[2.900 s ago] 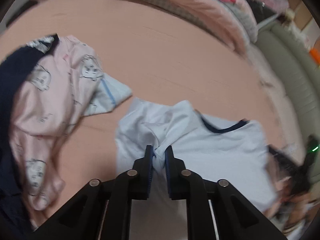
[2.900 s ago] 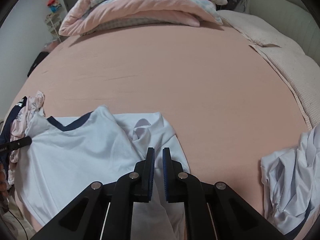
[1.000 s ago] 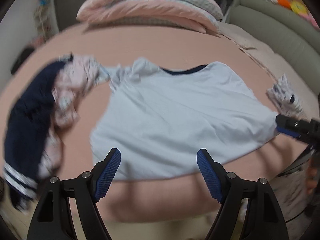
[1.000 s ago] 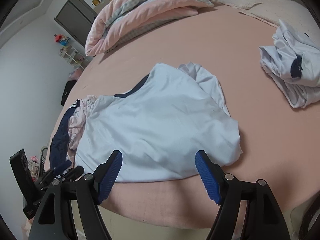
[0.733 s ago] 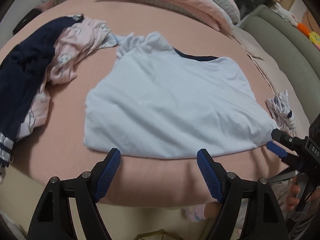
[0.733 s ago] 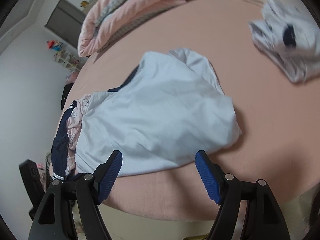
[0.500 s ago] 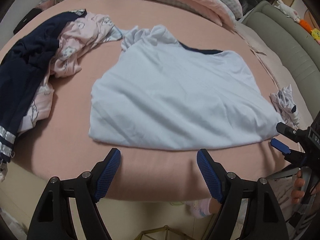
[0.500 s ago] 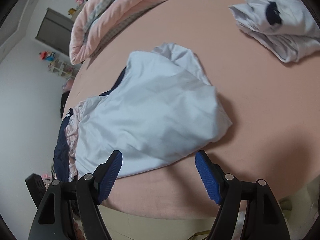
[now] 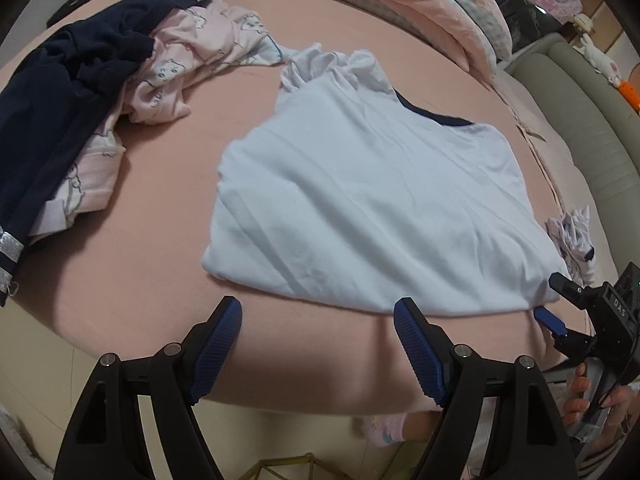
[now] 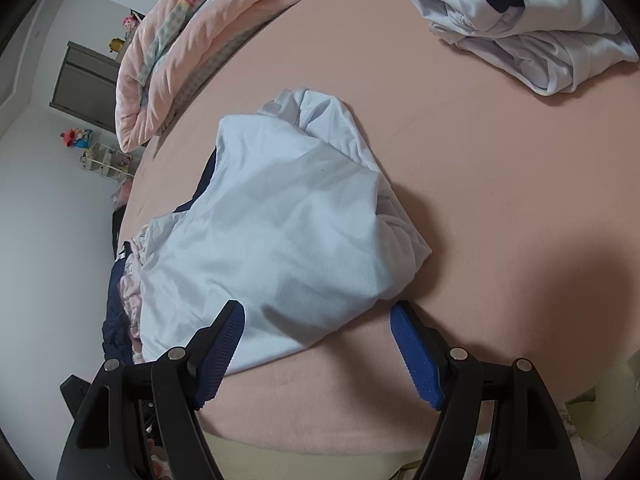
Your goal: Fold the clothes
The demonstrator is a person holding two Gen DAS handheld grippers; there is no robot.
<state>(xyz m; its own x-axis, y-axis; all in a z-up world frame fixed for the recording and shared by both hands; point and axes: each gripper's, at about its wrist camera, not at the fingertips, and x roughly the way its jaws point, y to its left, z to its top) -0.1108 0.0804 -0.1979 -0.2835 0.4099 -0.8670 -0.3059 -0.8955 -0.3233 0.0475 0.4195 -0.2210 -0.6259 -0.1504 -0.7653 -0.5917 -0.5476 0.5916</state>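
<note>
Lying spread on the pink bed [image 9: 152, 248] near its front edge, the pale blue T-shirt [image 9: 372, 216] has its navy collar [image 9: 436, 118] facing away, which leaves the hem within reach; both sleeves look bunched or tucked. The left hand-held gripper [image 9: 318, 332] and right hand-held gripper [image 10: 318, 334] hang at the hem, jaws wide apart, holding nothing, probably placed to take its two corners. Other clothes [image 9: 92, 92] lie heaped aside

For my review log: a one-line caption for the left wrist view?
Open left hand-held gripper at the hem of a flattened T-shirt on the bed.
</note>
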